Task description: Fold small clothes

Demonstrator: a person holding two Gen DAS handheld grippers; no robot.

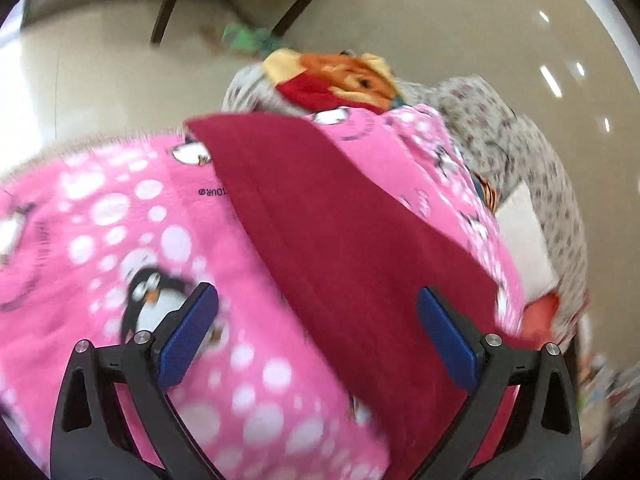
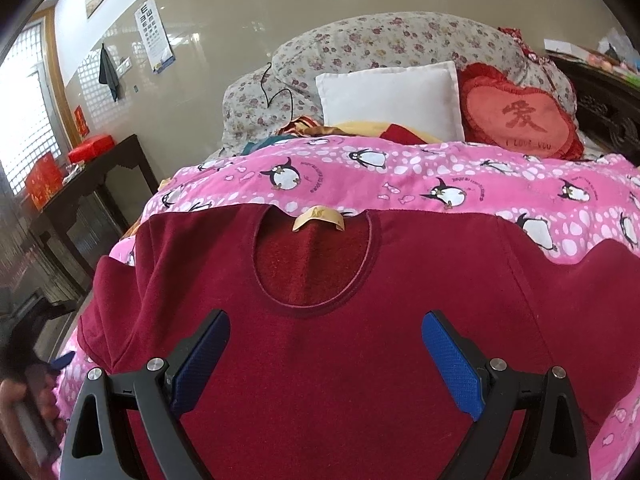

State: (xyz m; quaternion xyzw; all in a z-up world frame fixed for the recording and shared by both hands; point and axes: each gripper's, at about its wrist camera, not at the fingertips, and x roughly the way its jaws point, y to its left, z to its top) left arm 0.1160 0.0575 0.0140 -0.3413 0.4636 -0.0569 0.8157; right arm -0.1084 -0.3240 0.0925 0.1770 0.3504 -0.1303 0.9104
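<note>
A dark red fleece top [image 2: 360,352] lies spread flat on a pink penguin blanket [image 2: 400,176], neck opening and tan label [image 2: 318,218] toward the pillows. My right gripper [image 2: 326,360] is open and empty, just above the top's chest below the neckline. In the left wrist view the same red top [image 1: 340,248] runs diagonally across the pink blanket [image 1: 100,220]. My left gripper [image 1: 318,336] is open and empty, straddling the top's edge, its left finger [image 1: 188,336] over the blanket. The left view is motion-blurred.
A white pillow [image 2: 392,100], a red heart cushion [image 2: 520,116] and a floral quilt [image 2: 380,44] sit at the head of the bed. A pile of coloured clothes [image 1: 340,80] lies beyond the blanket. A dark side table [image 2: 92,184] with red boxes stands at the left.
</note>
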